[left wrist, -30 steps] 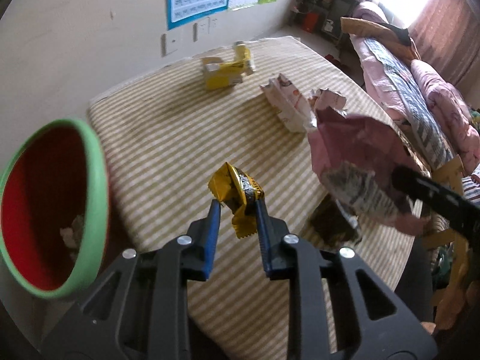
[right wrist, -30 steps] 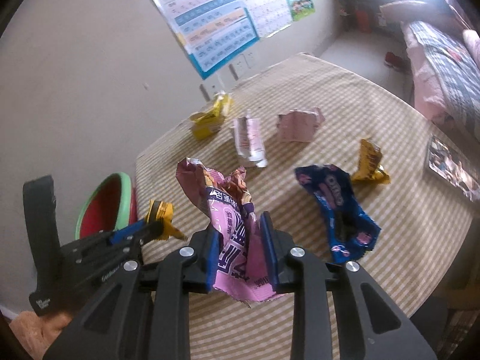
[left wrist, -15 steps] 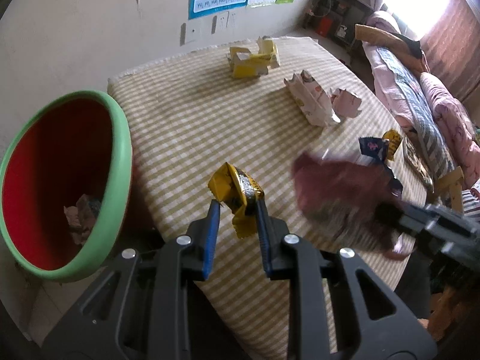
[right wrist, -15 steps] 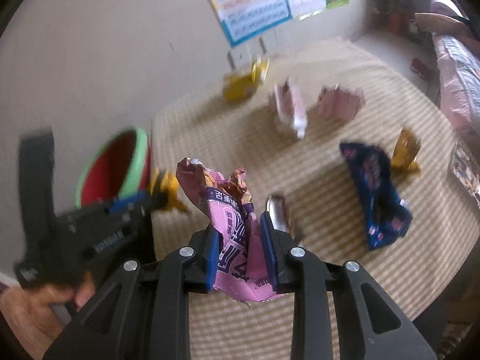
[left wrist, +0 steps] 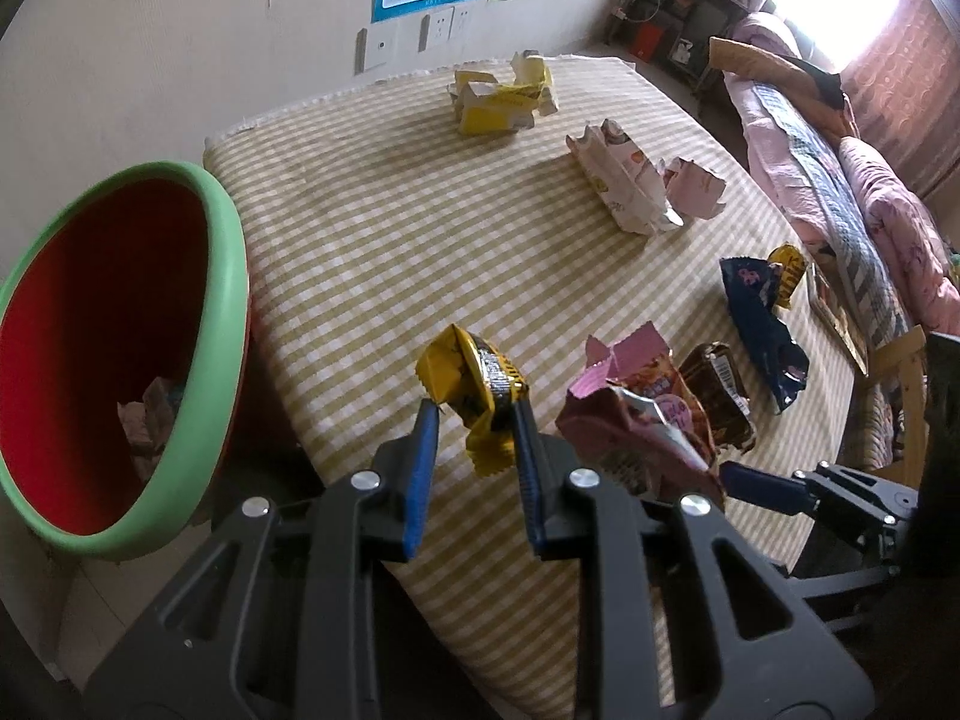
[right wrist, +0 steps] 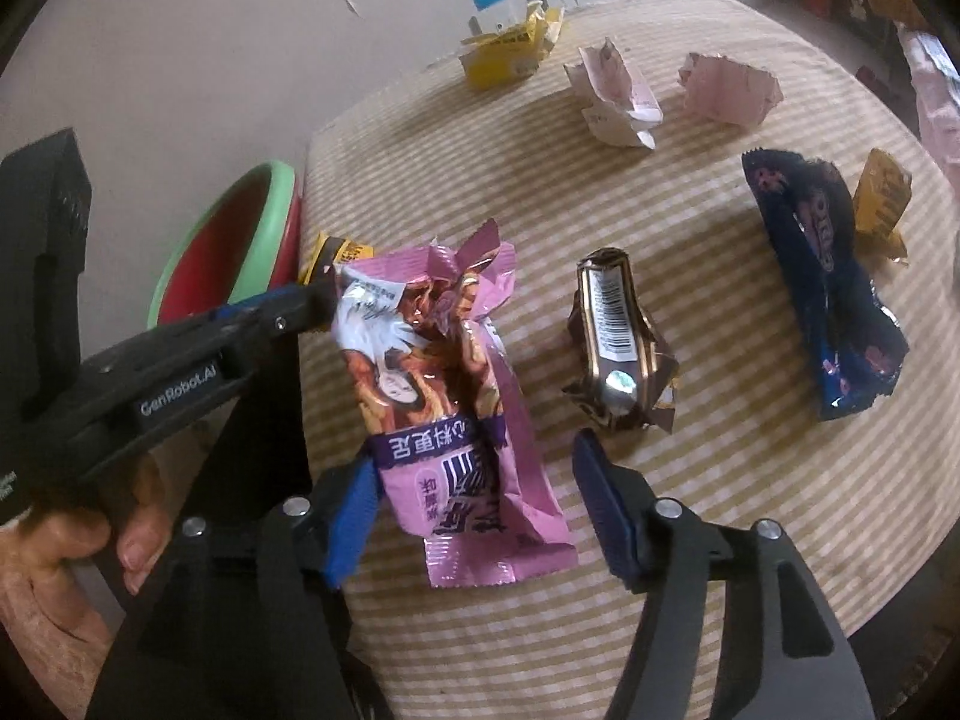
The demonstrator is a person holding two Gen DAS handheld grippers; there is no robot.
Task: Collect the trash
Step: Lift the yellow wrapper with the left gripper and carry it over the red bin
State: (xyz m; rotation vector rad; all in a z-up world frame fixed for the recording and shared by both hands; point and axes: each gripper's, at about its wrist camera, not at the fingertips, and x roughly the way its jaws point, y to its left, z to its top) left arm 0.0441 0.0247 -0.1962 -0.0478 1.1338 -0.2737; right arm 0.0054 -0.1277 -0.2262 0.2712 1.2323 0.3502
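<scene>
Evidently mid-cleanup, the left claw pinches a yellow wrapper near the bin for dropping, while the right claw gapes, its pink wrapper lying released on the desk among other trash.

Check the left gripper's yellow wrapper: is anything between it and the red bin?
Nothing visible blocks it. The left gripper holds the yellow wrapper above the table edge, and the red bin sits open-mouthed just to its left, beside the table.
</scene>
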